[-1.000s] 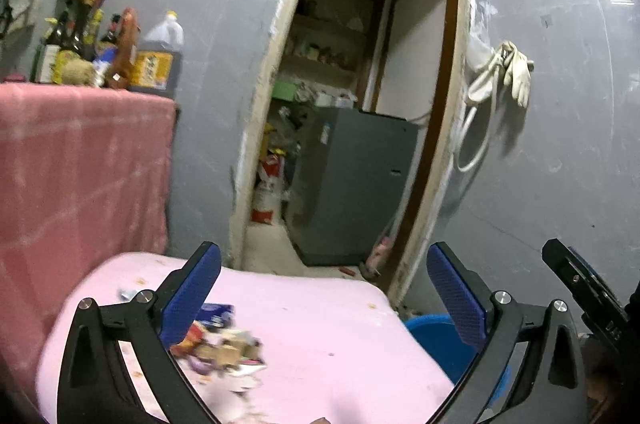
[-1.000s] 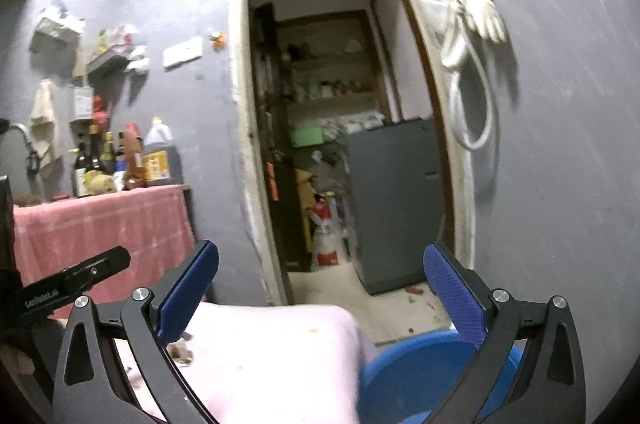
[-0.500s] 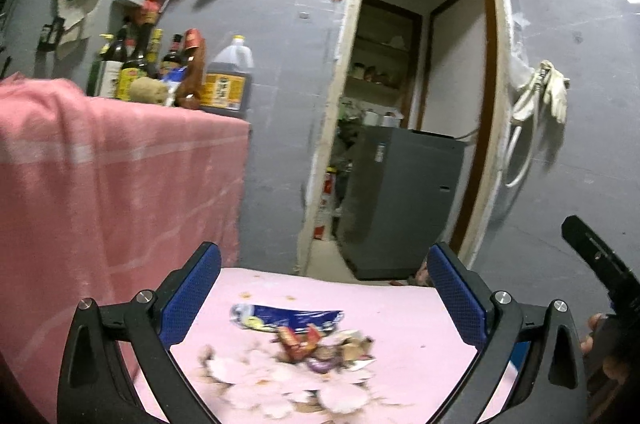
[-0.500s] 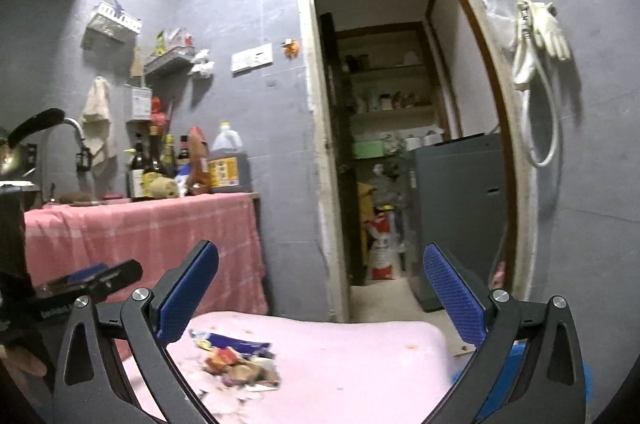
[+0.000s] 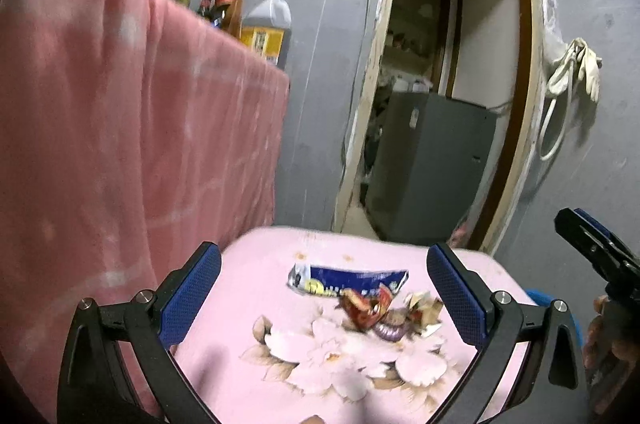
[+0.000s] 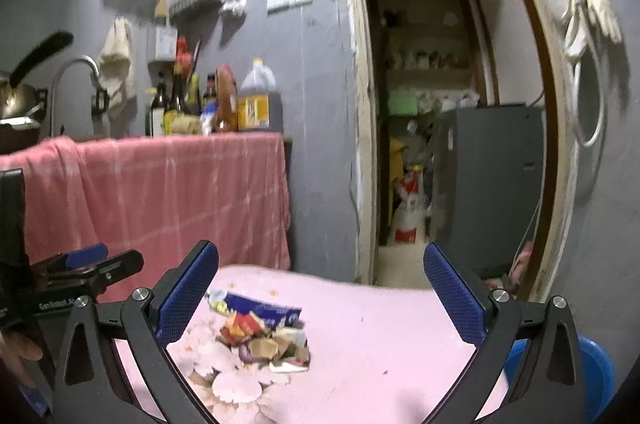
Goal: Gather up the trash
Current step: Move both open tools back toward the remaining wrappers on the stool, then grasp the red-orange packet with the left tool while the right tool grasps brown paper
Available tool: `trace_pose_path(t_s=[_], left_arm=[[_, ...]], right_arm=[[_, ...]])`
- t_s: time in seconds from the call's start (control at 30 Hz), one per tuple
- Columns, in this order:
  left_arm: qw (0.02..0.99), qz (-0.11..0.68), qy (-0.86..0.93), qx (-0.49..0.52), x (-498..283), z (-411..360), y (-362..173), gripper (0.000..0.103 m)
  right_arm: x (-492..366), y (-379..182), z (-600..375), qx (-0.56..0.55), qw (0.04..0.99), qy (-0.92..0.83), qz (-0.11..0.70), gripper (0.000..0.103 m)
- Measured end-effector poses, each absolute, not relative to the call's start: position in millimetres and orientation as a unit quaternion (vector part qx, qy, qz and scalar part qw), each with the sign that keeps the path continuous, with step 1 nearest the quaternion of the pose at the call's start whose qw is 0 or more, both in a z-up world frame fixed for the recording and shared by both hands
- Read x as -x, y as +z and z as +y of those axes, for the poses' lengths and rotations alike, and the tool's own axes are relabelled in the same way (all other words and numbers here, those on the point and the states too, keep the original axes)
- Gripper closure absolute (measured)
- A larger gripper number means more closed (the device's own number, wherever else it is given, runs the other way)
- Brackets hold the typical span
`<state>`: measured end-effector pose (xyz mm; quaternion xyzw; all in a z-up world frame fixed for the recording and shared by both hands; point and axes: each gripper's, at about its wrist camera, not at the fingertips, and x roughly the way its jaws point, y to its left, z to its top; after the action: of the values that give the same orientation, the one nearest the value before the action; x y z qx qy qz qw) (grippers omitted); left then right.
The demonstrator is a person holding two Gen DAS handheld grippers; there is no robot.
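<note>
Grey-walled kitchen w/ an open doorway [image 6: 452,128] at the back. Low pink table [image 5: 400,384], flower print on its cloth, sits in front of a counter draped w/ a pink cloth [image 6: 160,192]; bottles and a big oil jug [image 6: 258,100] stand on top.

Trash pile [image 5: 384,308] lies on the pink table: crumpled wrappers and paper scraps, touching a flat blue snack wrapper [image 5: 348,280] just behind. Exact pieces hard to tell, both views blurred.

Left gripper [image 5: 324,292] hovers over the table, jaws spread wide, nothing held; pile shows between its fingers, toward the right one. Right gripper [image 6: 320,288] also spread wide & empty, pile [image 6: 264,340] low between its fingers, nearer the left one. Blue tub [image 6: 596,368] sits just beside the table's right edge.
</note>
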<state>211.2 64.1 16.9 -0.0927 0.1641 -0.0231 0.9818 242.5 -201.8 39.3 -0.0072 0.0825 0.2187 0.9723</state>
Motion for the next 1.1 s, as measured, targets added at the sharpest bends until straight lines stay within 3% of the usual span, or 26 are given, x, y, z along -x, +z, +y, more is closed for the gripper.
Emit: trace_pose_path(t_s=[0.17,0.33,0.67,1.1], left_arm=[[0.973,0.207,-0.035,0.100,-227,65,2,0.002],[0.960,0.257,-0.054,0.098,-247,57,-12,0.005],[0.932,0.329,-0.110,0.104,-282,39,-30,0.047],[0.902,0.386,-0.147,0.130,-313,42,-43,0.069]], right_arm=[[-265,23,-200,0.008,0.963,0.230,0.140,0.002],[-284,11,-199,0.009,0.952,0.237,0.193,0.017],[-328,-18,-188,0.006,0.917,0.264,0.298,0.042],[-341,-50,-179,-0.005,0.878,0.302,0.371,0.057]])
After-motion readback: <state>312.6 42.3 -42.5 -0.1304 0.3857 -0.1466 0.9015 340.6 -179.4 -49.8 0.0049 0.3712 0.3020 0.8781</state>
